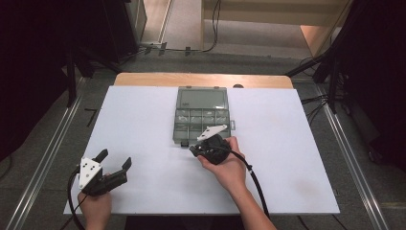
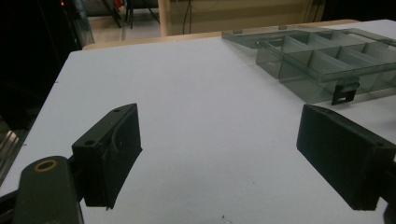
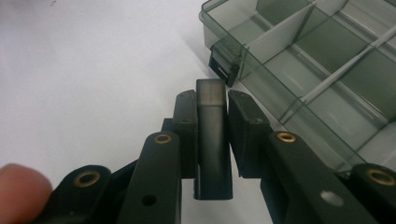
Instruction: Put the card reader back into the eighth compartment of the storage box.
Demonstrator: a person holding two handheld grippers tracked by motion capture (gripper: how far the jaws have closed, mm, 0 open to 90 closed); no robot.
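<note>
One grey divider (image 3: 212, 140) (jaw-clamped) beside organizer box (image 3: 322, 70)

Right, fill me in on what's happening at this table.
A person works at a white table with a tool in each hand. The right tool is shut on a small grey translucent plastic piece, held just beside the front latch of an open, smoke-grey compartment box. The compartments in sight look empty. The left tool hovers open over bare table near the front left corner, holding nothing.
</note>
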